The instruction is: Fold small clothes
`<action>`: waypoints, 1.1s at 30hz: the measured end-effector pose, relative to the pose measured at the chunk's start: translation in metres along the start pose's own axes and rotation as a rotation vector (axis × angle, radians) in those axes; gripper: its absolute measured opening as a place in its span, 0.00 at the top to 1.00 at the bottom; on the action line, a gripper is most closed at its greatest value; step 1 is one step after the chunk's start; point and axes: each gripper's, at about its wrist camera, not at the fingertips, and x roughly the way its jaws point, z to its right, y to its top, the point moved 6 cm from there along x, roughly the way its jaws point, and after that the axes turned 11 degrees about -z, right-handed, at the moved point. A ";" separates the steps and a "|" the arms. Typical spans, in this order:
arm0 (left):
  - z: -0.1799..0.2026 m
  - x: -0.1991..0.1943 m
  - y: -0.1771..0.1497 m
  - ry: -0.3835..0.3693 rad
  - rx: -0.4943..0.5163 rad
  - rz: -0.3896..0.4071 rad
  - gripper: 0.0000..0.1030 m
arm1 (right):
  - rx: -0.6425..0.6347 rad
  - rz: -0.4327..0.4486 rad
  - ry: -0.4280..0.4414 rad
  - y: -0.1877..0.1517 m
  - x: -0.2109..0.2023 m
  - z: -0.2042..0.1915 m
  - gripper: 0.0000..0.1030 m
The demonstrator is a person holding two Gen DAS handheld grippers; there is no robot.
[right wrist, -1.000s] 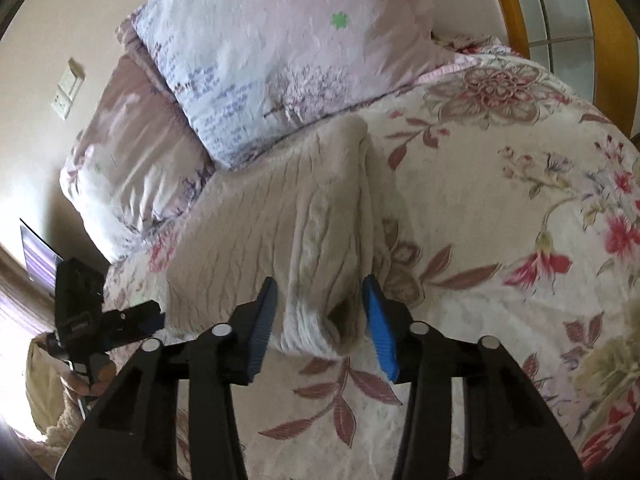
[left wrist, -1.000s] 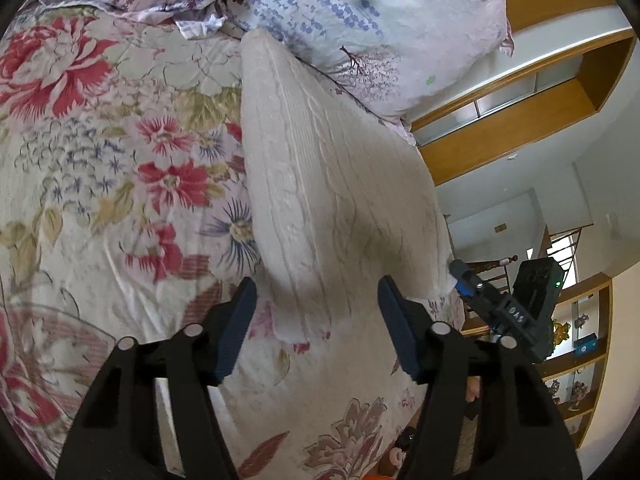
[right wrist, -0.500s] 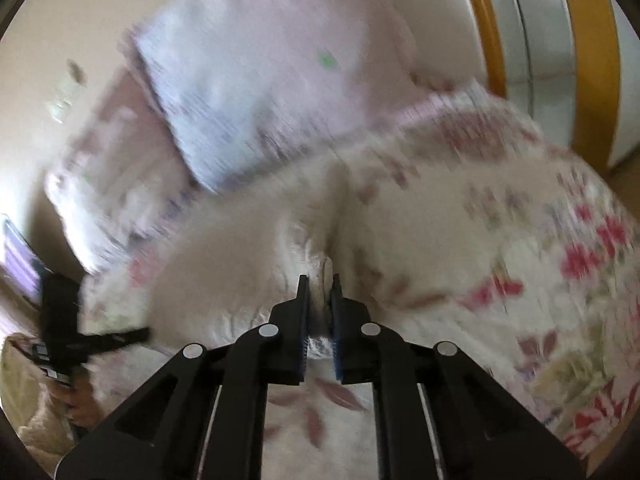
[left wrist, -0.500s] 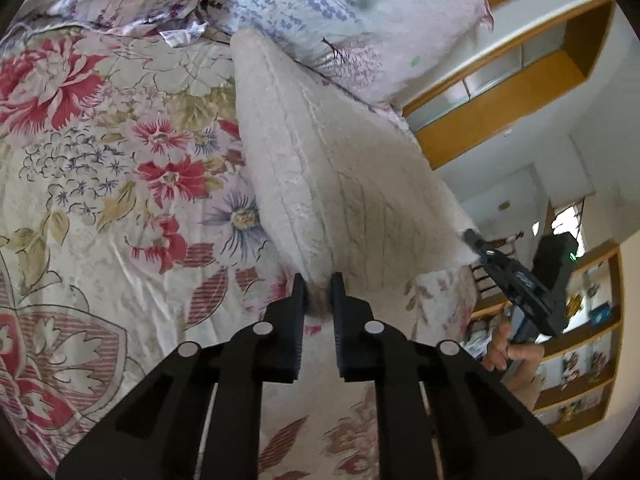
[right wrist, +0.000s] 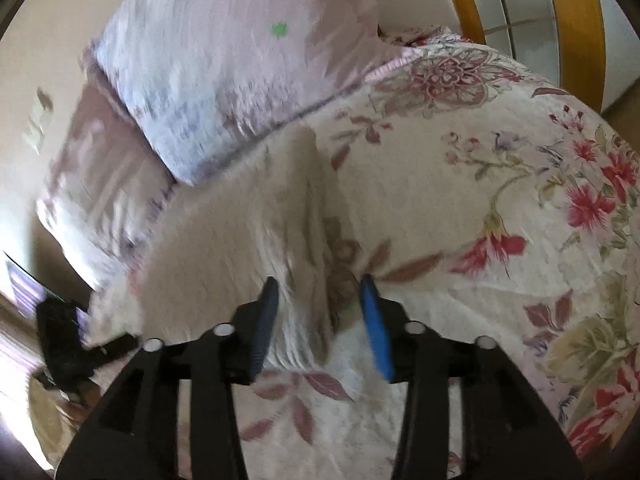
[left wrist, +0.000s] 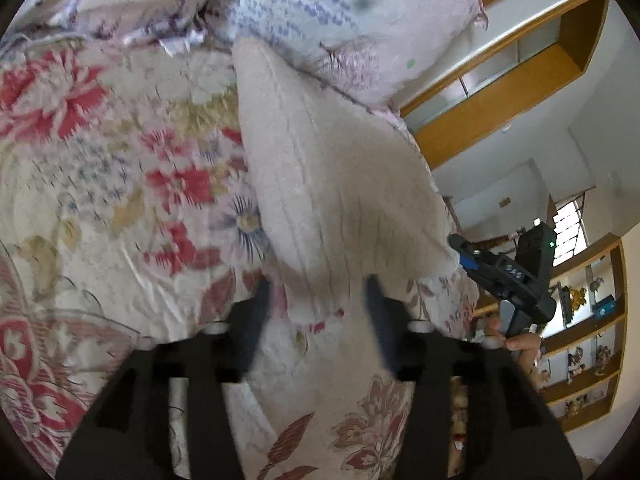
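A cream cable-knit garment [left wrist: 328, 184] lies folded on the floral bedspread [left wrist: 100, 200], its far end against the pillows. My left gripper [left wrist: 318, 312] is open, its fingers on either side of the garment's near edge, holding nothing. In the right wrist view the same garment [right wrist: 256, 240] lies flat, and my right gripper [right wrist: 320, 320] is open over its near corner, holding nothing. The right gripper also shows in the left wrist view [left wrist: 508, 276] at the right, beyond the garment's edge. Both views are blurred by motion.
Two pale pink and lilac pillows [left wrist: 340, 12] lean at the head of the bed, also seen in the right wrist view [right wrist: 224, 64]. Wooden shelving [left wrist: 520, 92] and shelves with trinkets [left wrist: 580, 336] stand past the bed's right side. The bedspread [right wrist: 500, 200] spreads to the right.
Both grippers were open, shut on the garment's near edge half a second ago, and have now opened and let it go. The garment has dropped flat onto the bedspread.
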 end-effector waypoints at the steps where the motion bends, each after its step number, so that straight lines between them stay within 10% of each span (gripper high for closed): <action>1: 0.001 -0.003 0.004 0.011 0.006 0.015 0.40 | 0.018 0.005 0.027 0.005 -0.001 0.000 0.53; 9: 0.000 0.002 0.033 0.144 0.009 0.047 0.21 | 0.049 -0.046 0.089 0.041 0.032 -0.016 0.53; 11: 0.000 0.008 0.039 0.174 0.008 0.045 0.21 | 0.021 -0.069 0.069 0.044 0.044 -0.023 0.84; 14: -0.001 0.012 0.042 0.179 -0.002 0.040 0.21 | -0.060 0.003 0.020 0.050 0.037 -0.038 0.89; 17: 0.000 0.017 0.046 0.187 -0.004 0.040 0.21 | -0.096 0.116 -0.047 0.058 0.016 -0.042 0.90; 21: 0.005 0.023 0.050 0.202 0.005 0.039 0.21 | -0.039 0.020 -0.189 0.052 0.047 -0.013 0.90; 33: 0.006 0.026 0.050 0.276 0.041 0.049 0.18 | -0.043 0.103 -0.159 0.044 0.023 -0.024 0.74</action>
